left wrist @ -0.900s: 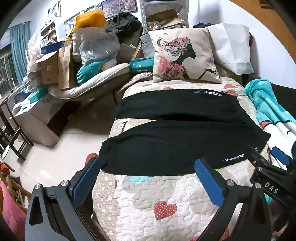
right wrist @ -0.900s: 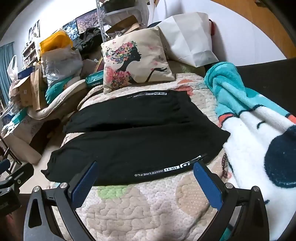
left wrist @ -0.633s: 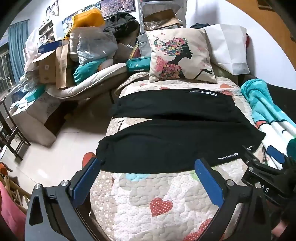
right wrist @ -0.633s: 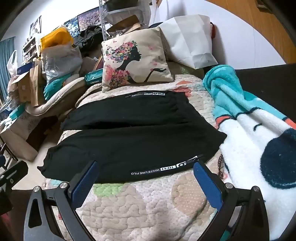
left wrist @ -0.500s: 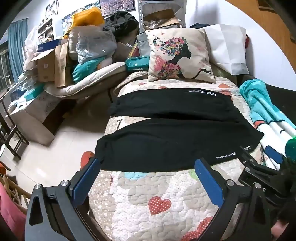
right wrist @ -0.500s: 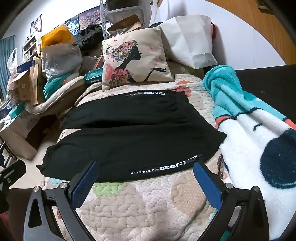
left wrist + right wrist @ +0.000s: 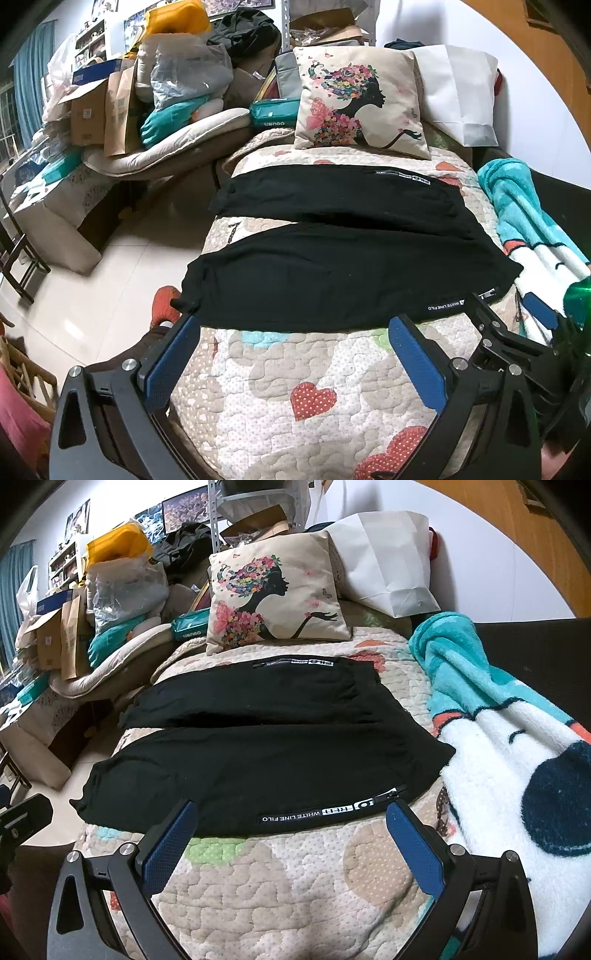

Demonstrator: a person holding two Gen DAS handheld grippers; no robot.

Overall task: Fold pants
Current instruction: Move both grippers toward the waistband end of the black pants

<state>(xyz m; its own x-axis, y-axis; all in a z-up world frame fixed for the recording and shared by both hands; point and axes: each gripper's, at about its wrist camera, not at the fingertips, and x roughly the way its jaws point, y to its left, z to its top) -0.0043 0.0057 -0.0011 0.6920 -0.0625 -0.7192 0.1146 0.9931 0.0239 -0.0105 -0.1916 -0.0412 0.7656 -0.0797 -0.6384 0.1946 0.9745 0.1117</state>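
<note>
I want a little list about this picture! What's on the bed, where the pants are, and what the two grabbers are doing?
pants: black pants spread flat, both legs side by side, not folded
surface: heart-patterned quilt on the bed
behind pants: pillow with a flower-haired lady
beside pants: fluffy teal and white blanket
left gripper: open, holding nothing, near the pants' edge
right gripper: open, holding nothing, by the white lettering

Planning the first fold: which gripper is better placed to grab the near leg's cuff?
Left. The left gripper hovers open beside the cuff of the pants; the right gripper faces the waistband end.
</note>
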